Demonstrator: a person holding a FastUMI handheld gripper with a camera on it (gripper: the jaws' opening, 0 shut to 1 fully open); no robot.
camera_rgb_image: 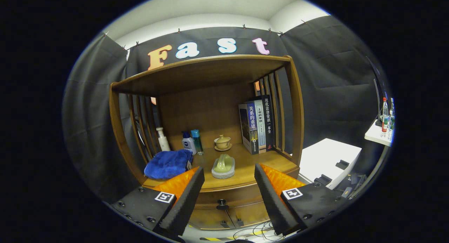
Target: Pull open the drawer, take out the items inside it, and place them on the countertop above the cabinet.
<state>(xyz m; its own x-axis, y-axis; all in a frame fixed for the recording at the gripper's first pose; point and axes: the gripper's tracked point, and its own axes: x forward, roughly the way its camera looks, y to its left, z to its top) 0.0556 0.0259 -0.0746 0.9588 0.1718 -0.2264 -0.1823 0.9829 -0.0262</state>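
Observation:
A wooden cabinet stands ahead of me, its countertop [245,165] under a shelf roof. Below the countertop's front edge runs a drawer [231,197] with a dark round knob [221,202], and the drawer looks closed. My gripper [229,179] is open, fingers spread wide, with the knob low between them and a little way ahead. Nothing is held. On the countertop sit a blue folded cloth [168,164], a pale green item on a grey dish [223,166], a lidded tea bowl [222,142], three bottles [189,142] and upright books [256,125].
Two lower cabinet doors with small handles [231,222] sit under the drawer. Cables [252,232] lie on the floor in front. A white box [329,158] stands to the right of the cabinet, and a small white table with bottles [386,125] is farther right.

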